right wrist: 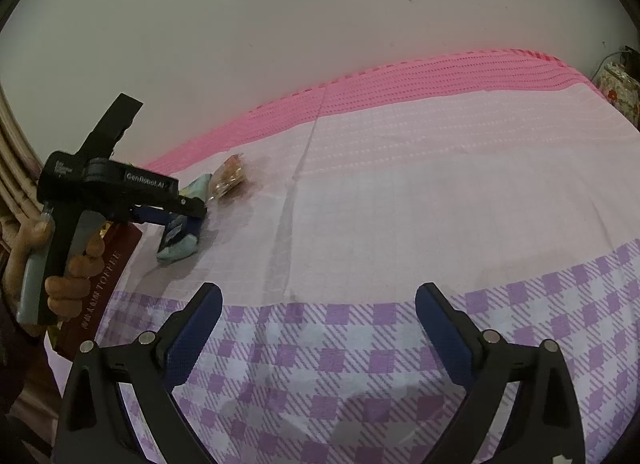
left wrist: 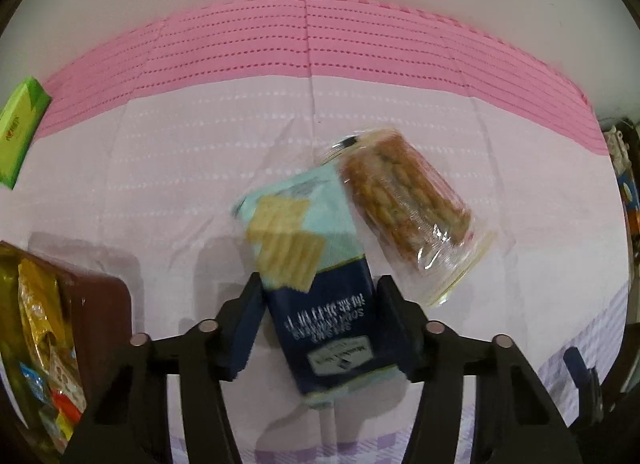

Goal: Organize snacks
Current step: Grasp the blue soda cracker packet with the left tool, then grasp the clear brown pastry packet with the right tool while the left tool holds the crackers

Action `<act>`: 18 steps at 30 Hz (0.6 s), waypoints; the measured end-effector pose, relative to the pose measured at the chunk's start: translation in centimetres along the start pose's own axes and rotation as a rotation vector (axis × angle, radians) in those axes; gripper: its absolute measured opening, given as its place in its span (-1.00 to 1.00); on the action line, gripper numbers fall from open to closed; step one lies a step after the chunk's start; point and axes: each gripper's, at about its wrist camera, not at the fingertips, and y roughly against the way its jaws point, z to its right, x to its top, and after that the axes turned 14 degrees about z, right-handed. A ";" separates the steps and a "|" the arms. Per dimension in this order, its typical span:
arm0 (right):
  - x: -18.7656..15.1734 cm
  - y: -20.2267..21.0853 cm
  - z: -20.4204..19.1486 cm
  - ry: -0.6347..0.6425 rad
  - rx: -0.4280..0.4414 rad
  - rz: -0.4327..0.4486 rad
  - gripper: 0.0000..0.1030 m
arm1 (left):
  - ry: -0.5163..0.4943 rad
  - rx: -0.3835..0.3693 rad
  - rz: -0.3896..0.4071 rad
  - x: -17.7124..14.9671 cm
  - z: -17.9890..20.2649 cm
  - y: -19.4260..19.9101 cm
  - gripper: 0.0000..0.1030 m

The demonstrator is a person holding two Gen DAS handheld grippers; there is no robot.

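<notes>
The left gripper points down at a cracker pack that lies on the cloth. The pack is blue and pale green, with crackers drawn on it. It is blurry, and its words are upside down and hard to read. The two pads sit on both sides of the pack. The right pad touches it. By the left pad there is a thin dark slit, so I cannot tell if the squeeze is tight.

Just beside the pack lies a clear bag of brown snacks. Its near end touches the pack's edge.

At the lower left stands a brown box with gold and bright wrappers inside. The edge of the picture cuts it off. A green box at the far left is also cut off.

In the right view, the right gripper is wide and has nothing in it. It hangs over the purple checks of the cloth. Far to the left, a hand holds the left gripper's handle. The tool hides most of the pack there, and the bag looks tiny.
</notes>
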 end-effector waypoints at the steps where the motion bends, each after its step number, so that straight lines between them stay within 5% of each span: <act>1: 0.0 -0.1 0.0 0.000 0.000 -0.002 0.88 | 0.014 -0.001 0.009 -0.6 -0.1 0.6 0.01; 9: 0.5 -0.6 -0.3 0.015 -0.009 -0.013 0.88 | 0.005 -0.047 0.089 -6.1 -0.1 7.0 -0.01; 18: 4.7 -5.2 -6.5 0.138 0.140 -0.015 0.88 | 0.058 -0.120 0.098 -8.7 -2.8 13.1 0.00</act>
